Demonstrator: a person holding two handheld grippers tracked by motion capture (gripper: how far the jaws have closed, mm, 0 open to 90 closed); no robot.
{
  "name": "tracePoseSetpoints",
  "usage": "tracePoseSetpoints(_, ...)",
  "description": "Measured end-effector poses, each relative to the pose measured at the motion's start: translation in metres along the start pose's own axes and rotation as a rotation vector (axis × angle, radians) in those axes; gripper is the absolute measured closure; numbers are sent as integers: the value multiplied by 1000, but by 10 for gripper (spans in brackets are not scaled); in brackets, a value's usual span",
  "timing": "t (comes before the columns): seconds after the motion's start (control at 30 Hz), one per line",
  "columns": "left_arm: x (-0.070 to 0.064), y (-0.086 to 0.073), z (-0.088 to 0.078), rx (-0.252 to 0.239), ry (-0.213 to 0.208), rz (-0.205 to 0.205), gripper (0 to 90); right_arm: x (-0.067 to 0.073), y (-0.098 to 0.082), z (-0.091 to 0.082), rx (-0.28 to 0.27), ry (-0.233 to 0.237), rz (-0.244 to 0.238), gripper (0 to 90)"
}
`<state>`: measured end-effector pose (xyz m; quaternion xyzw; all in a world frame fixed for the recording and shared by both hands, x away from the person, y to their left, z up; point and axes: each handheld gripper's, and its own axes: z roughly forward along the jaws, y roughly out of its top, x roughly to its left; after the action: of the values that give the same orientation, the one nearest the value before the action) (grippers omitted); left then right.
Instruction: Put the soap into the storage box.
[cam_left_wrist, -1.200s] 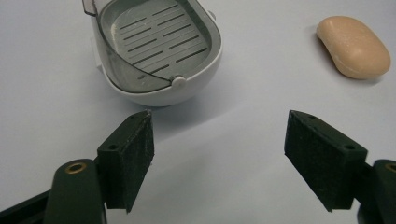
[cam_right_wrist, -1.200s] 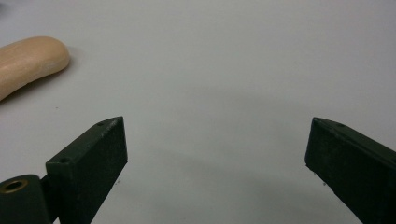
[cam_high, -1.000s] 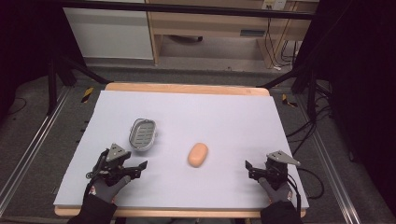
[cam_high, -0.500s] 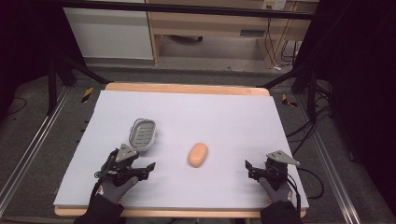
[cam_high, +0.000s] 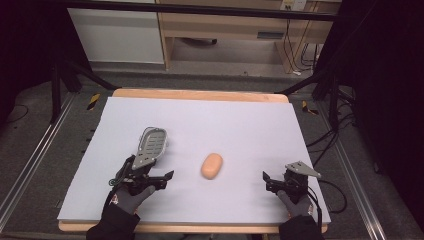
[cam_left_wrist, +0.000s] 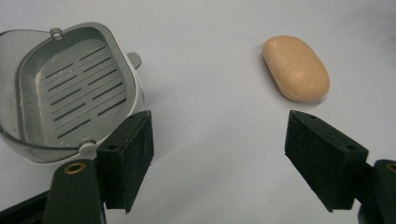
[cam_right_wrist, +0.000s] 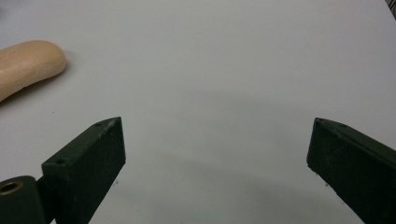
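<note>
**One soap, one dish, two open grippers**

You have one soap bar (cam_high: 212, 166) mid-tabletop (cam_high: 250, 125) and one grey slotted soap dish (cam_high: 152, 141) just left of it. Your left gripper (cam_high: 150, 178) hovers low by the dish, jaws spread, nothing between. Your right gripper (cam_high: 280, 182) rests apart, jaws wide. The left gripper view reveals the dish's drain slots.

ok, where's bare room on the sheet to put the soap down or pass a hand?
Free: the whole far strip behind the soap dish and soap, up to the table's wooden edge; the right part, between the soap and the right tool; the near strip between both tools. Crowded: near left, where the left tool sits against the dish, soap just beside.
</note>
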<state>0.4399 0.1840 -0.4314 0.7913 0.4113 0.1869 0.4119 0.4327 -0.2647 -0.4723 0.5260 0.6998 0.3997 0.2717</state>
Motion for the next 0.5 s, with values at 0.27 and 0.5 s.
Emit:
tracePoseSetpoints(0.27,-6,9,8,-1,-12,6,233,0,0,0,-8,-10,0,46)
tracePoseSetpoints(0.5,-13,17,15,-1,-17,20,233,0,0,0,-12,-16,-15,46)
